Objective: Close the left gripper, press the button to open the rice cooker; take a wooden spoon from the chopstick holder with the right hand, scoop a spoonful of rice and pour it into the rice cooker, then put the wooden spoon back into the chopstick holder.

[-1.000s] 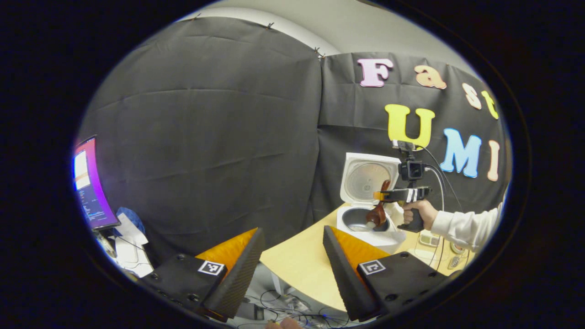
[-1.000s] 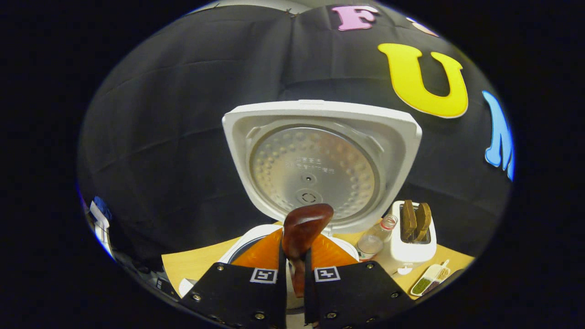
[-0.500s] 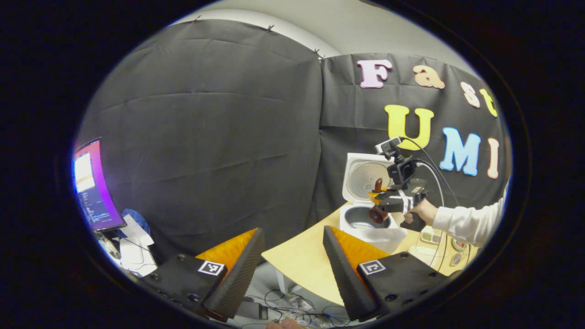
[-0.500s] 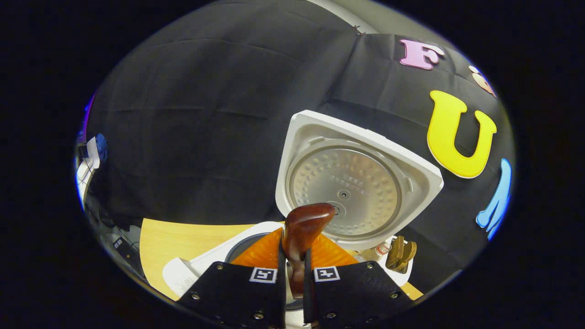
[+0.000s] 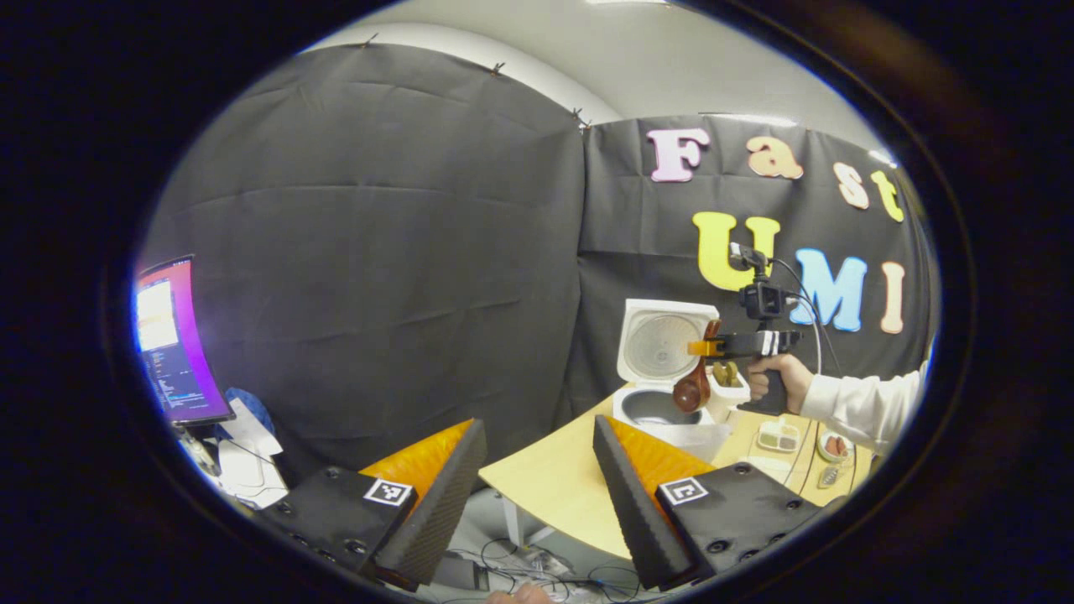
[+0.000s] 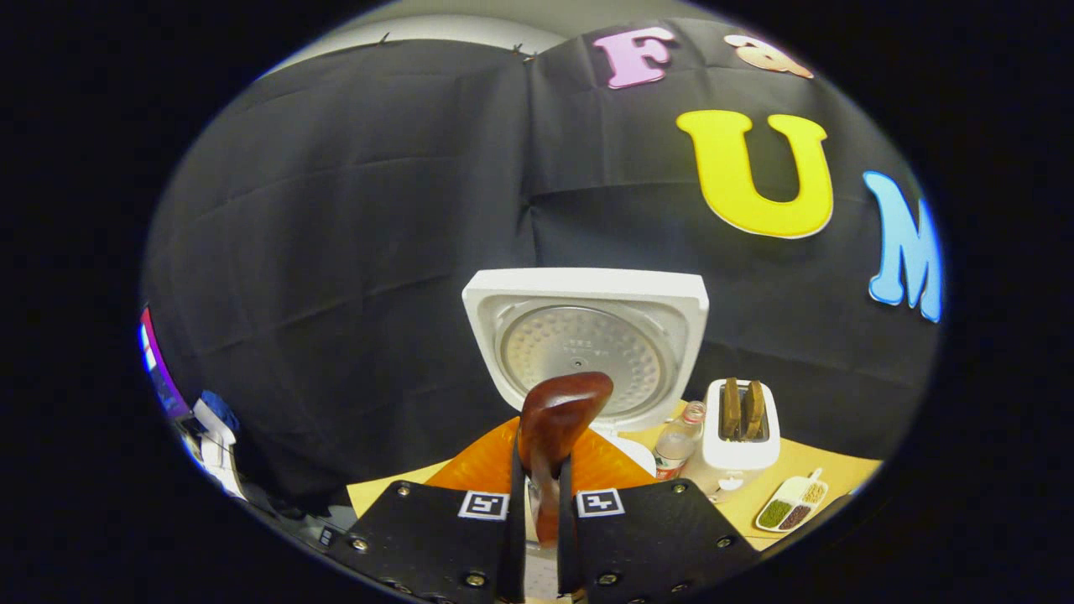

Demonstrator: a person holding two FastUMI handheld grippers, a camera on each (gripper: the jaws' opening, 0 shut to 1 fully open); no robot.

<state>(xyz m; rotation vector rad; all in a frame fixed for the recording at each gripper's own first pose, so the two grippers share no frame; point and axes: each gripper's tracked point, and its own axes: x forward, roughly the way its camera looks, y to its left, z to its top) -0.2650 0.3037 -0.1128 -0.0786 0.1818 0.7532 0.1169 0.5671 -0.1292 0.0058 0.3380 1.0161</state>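
**Spoon held over open cooker**

One wooden spoon (image 6: 554,419) is clamped between the right gripper (image 6: 537,503) fingers, bowl hung above the one rice cooker (image 5: 663,403), lid up. Spoon should be kept level w/ grip firm while carried to the holder. Left gripper (image 5: 537,495) fingers are spread wide, empty, above the desk (image 5: 554,486) edge. One toaster (image 6: 740,436), one bottle (image 6: 675,445) are seen behind.

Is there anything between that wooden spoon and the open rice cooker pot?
Nothing visible. The right gripper holds the wooden spoon just over the pot, and the lid stands upright behind, out of the way.
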